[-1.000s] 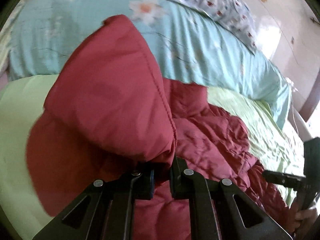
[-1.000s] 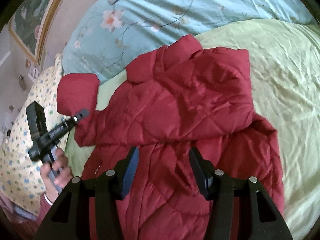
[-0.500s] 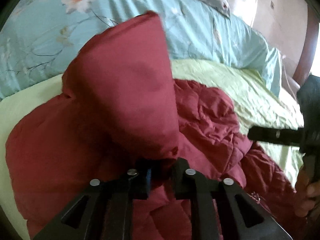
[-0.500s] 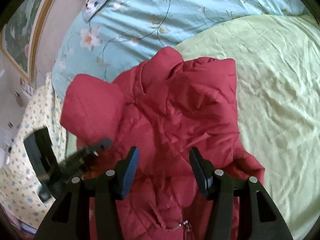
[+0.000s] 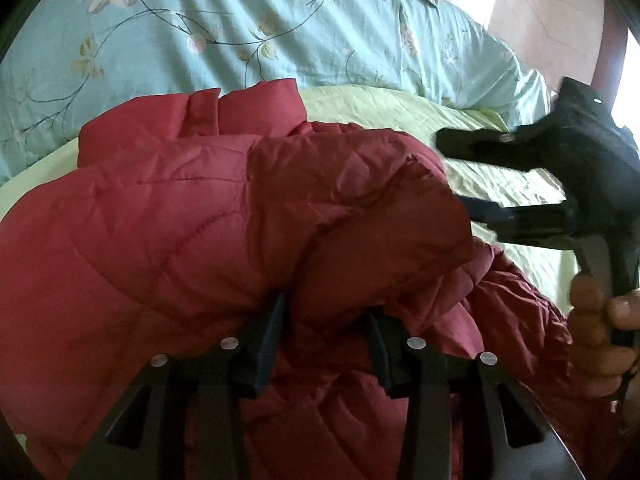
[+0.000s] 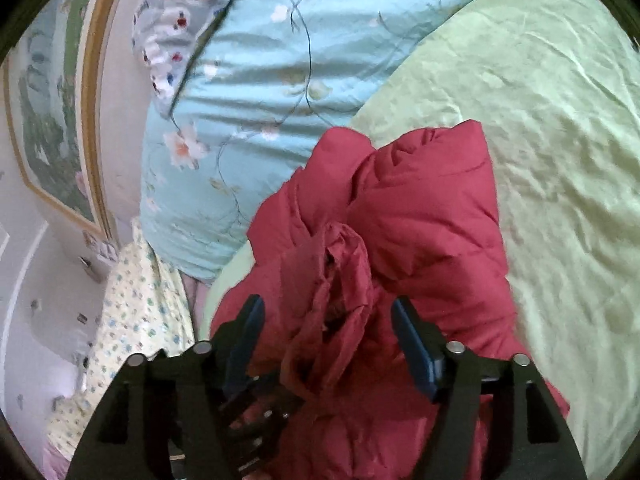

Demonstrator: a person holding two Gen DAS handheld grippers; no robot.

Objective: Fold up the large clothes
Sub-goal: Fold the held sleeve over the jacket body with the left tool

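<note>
I am in a home bedroom. Ahead of my fingers lies a bed under a pale green sheet (image 6: 552,168), with a floral blue quilt (image 6: 248,80) heaped beyond, a dotted pillow (image 6: 136,320) to my left, and a gold-framed picture (image 6: 52,120) on the wall.

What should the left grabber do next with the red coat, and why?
Probably slide the left gripper gently back out. Its jaws stand open, and the red sleeve is draped over them, lying across the jacket, so nothing looks pinched. The right gripper hovers open above the sleeve, holding nothing, so pulling back should leave the fold in place.
</note>
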